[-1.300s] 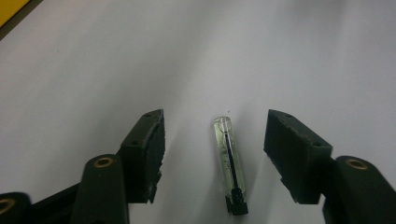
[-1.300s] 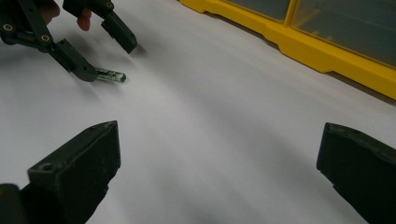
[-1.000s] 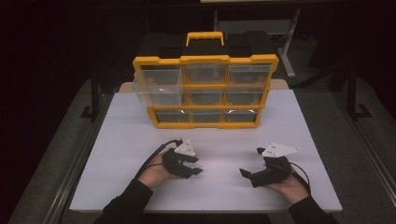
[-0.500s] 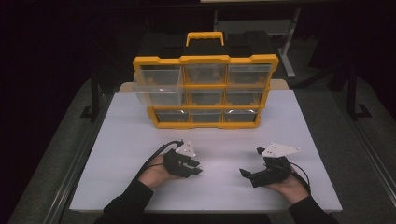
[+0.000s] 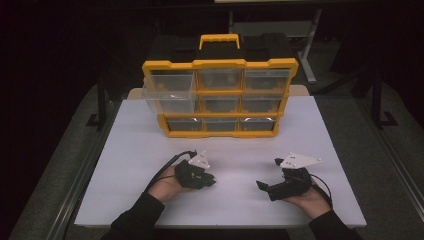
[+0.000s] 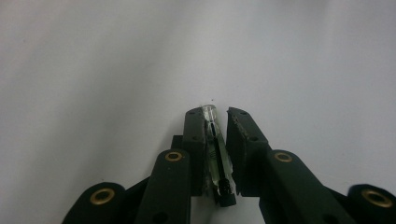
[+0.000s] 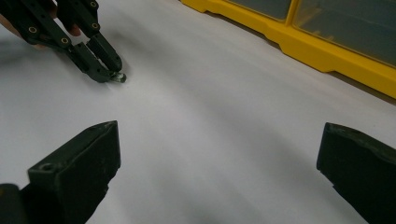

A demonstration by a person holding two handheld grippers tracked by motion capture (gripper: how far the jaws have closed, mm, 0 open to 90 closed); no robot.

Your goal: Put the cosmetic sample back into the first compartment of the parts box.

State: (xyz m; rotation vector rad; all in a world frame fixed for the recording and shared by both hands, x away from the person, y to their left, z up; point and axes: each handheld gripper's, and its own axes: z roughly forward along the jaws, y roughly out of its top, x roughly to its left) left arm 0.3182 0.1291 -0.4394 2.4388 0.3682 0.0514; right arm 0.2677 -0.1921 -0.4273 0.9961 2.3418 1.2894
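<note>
A small clear glass tube with a dark end sits lengthwise between the jaws of my left gripper. The jaws have just been closing and now pinch it. In the high view this gripper rests low on the white table, left of centre and pointing right. From the right gripper view, the left gripper has the tube's tip poking out at the tabletop. My right gripper lies at the right pointing left. Its jaws stand wide apart with nothing between them.
A yellow organizer with clear drawers and a carry handle stands at the back of the table. Its upper left drawer is pulled out a little. Bare white tabletop lies between the grippers and the organizer. The surroundings are dark.
The left gripper's jaws have drawn closer together. Both hands stay where they were.
</note>
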